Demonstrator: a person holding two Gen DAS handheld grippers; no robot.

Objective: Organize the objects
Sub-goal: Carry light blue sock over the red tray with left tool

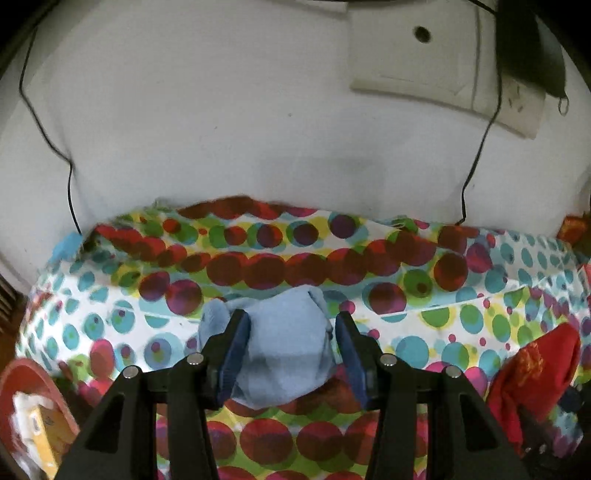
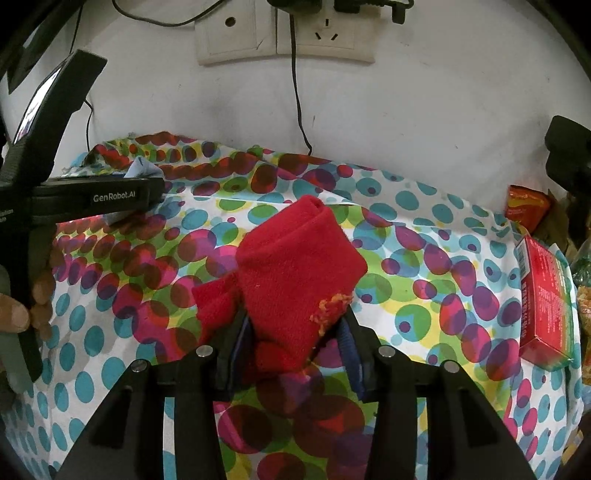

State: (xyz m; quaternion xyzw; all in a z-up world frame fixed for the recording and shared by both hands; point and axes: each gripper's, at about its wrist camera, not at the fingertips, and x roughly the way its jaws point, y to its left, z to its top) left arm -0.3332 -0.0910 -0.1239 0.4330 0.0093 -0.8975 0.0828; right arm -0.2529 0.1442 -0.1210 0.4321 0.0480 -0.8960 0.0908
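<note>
My left gripper point(image 1: 291, 325) is shut on a folded light-blue cloth point(image 1: 284, 343), held just above the dotted tablecloth point(image 1: 461, 291). My right gripper point(image 2: 295, 325) is shut on a folded red cloth point(image 2: 295, 273) with an orange patch, also over the tablecloth point(image 2: 424, 266). The red cloth shows at the right edge of the left wrist view point(image 1: 532, 373). The left gripper's black body shows at the left of the right wrist view point(image 2: 92, 199), with a bit of the blue cloth point(image 2: 142, 168) sticking out above it.
A white wall with sockets point(image 2: 284, 33) and hanging cables stands behind the table. A red box point(image 2: 546, 295) and an orange packet point(image 2: 524, 210) lie at the table's right edge. A red bowl point(image 1: 33, 402) with a yellow item sits at the front left.
</note>
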